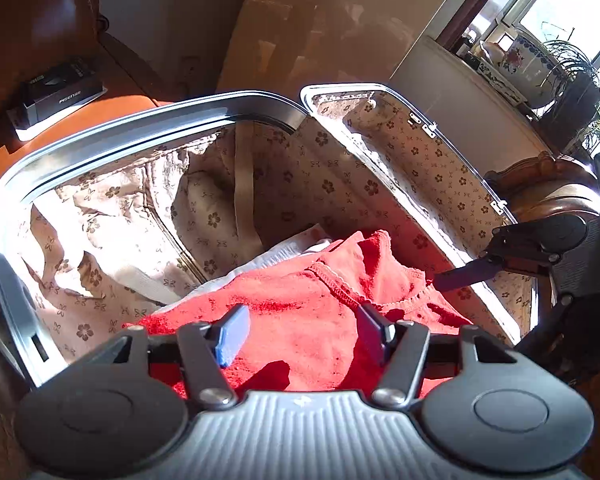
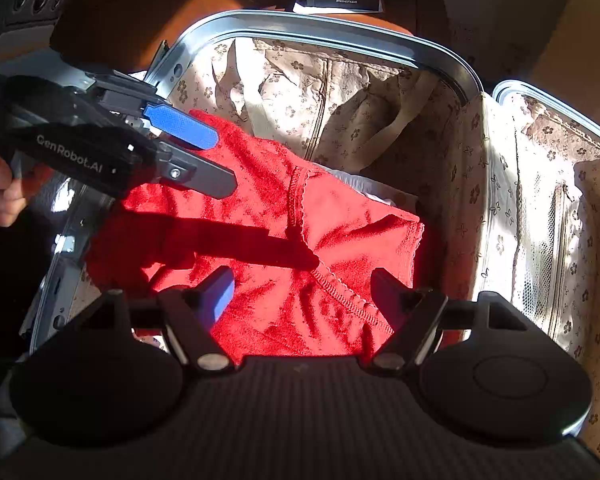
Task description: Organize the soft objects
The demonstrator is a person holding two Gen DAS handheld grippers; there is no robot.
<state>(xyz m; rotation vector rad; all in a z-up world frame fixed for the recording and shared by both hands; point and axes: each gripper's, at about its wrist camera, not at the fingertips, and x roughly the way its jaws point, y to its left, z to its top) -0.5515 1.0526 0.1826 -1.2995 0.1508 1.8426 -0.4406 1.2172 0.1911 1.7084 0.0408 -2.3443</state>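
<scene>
both claws, left gripper (image 1: 300, 330) and right gripper (image 2: 302, 286), hung wide open and empty just above the rumpled red terry-cloth garment (image 2: 268, 216) in the open floral-lined suitcase (image 2: 340, 32); smoothing it flat seemed next.

A black box (image 1: 62, 90) printed "PISEN" rests on an orange seat cushion (image 1: 100, 110), beside a brown leather armrest (image 1: 40, 12); well beyond it, potted plants (image 1: 576, 80) line a sunlit windowsill (image 1: 496, 80).
</scene>
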